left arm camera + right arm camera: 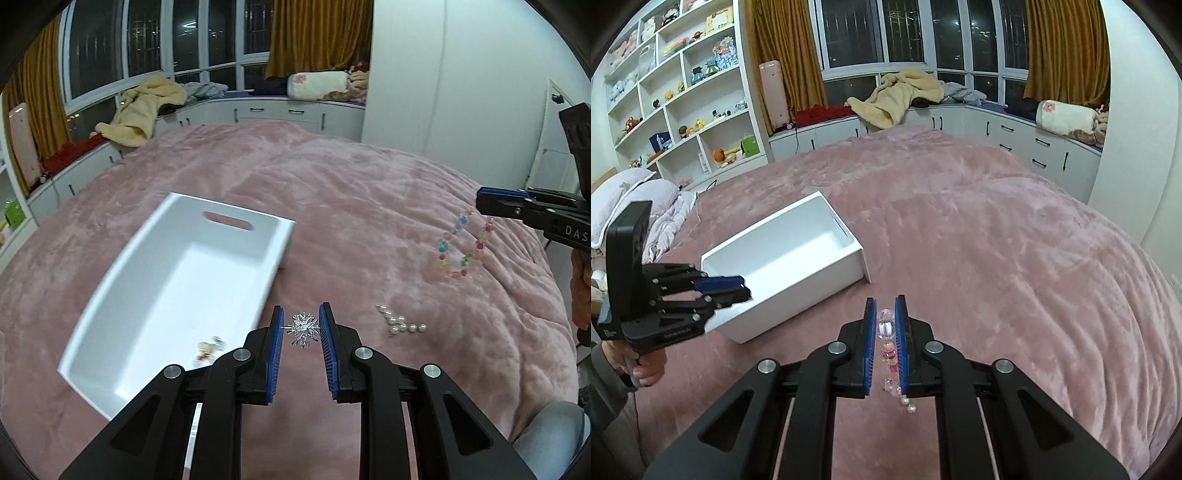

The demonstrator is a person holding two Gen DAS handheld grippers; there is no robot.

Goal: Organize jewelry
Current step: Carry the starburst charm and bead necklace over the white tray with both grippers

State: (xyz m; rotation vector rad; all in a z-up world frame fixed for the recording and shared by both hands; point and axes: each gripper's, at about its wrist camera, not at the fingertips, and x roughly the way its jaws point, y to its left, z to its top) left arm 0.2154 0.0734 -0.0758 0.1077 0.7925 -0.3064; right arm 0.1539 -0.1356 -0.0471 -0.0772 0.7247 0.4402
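Left gripper (301,328): we pinch a silver spiky brooch (303,329) between nearly closed pads, bottom centre.
Right gripper (885,325): we clamp a beaded strand (888,345) of clear, pink and pearl beads, jaws closed tight on it.
Pearl piece (400,321): lower right, on the pink blanket (332,177).
Colourful bead bracelet (460,245): right, farther up.
White tray (177,280): left of centre, with a small blurred item (208,349) inside.
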